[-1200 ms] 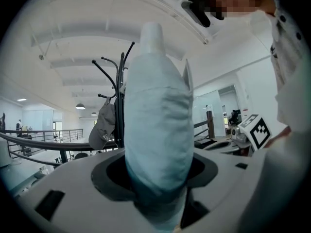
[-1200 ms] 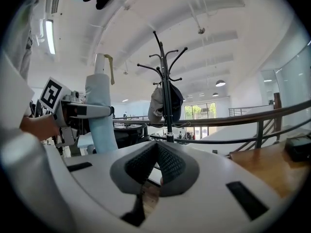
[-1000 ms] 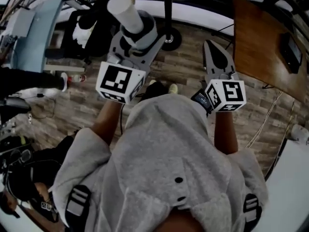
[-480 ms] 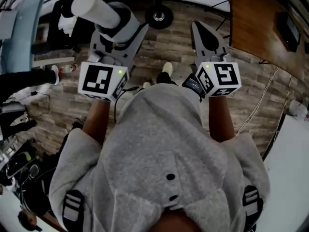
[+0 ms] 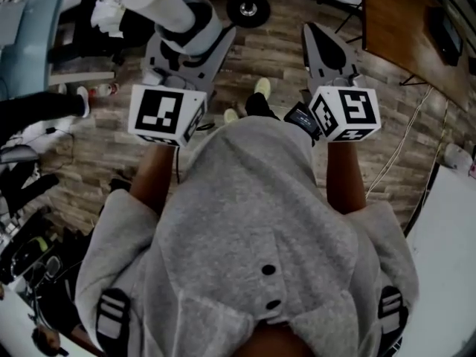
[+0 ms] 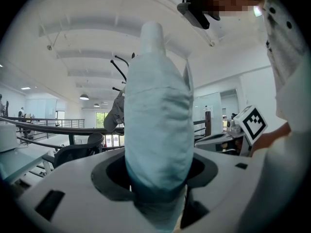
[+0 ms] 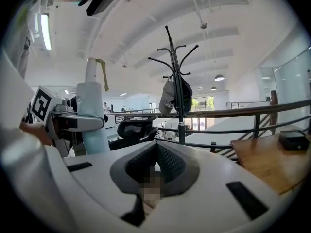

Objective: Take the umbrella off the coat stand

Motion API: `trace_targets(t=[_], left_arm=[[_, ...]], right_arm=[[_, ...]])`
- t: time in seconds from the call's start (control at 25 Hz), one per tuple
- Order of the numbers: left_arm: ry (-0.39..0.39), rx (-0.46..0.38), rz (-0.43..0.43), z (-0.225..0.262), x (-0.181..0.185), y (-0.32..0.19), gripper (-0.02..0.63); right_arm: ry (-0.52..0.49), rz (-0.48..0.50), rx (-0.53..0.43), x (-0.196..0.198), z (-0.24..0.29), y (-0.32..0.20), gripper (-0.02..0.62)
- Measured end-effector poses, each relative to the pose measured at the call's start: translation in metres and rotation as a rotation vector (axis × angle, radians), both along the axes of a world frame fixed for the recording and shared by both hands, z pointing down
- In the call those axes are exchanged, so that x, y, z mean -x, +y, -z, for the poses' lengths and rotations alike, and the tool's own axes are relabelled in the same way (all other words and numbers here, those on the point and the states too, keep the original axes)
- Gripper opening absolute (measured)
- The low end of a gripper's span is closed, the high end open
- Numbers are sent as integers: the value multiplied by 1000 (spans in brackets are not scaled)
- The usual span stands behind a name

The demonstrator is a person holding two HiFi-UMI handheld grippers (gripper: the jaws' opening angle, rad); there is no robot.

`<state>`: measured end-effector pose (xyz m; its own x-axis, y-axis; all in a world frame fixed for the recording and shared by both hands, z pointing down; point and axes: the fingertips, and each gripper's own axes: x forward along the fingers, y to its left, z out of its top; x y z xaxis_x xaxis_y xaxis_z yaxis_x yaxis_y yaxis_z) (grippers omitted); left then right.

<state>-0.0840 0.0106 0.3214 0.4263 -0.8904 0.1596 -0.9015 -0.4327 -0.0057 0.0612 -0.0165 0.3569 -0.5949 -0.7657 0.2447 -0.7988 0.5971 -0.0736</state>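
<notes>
Left tool point(image 5: 187, 49): jaws pinch the folded umbrella point(image 6: 158, 125) near its lower part, with the pale blue fabric bulging above the jaws. The umbrella is off the coat stand point(image 7: 179, 115) and clear of it. Its long axis stands upright, crosswise to the line the tool points along. The white end points up, with a yellowish strap point(image 7: 102, 72) hanging from it; the fabric end points down.

Right tool point(image 7: 155, 154): jaws pressed together, nothing between them. The umbrella stands to its left, near.

The coat stand is ahead of the right tool, well apart, beyond a railing point(image 7: 252, 111). A dark bag point(image 7: 186, 95) and a grey cap point(image 7: 167, 98) hang from it; the bag's contents cannot be seen. A wooden surface point(image 7: 265, 157) lies ahead and right of the right tool.
</notes>
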Motion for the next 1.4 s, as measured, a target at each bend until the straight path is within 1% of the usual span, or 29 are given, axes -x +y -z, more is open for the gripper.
trace_targets(t=[0.12,0.28,0.44,0.64,1.0,1.2,1.32,1.4], left_arm=[[6,-12,6,3,6,32,273],[5,-10,2,5,28,79,273],[21,-7,-5,-1,41,102,273],[39,-6,-11,-3,39,128,273],[63,21,8,-5,50,141,273],[67,31,24,-7,45,139,273],[60,48,20,-11,52,142,273],[73,68,32,-16,49,143,273]], right_arm=[[3,6,-21,9,7,31,9],[16,5,-29,31,16,78,9],[33,4,-28,44,11,102,9],[60,-5,-24,40,12,129,9],[86,10,-7,53,14,138,9],[79,24,20,50,10,132,8],[65,34,44,60,4,129,9],[51,35,49,59,-2,126,9]])
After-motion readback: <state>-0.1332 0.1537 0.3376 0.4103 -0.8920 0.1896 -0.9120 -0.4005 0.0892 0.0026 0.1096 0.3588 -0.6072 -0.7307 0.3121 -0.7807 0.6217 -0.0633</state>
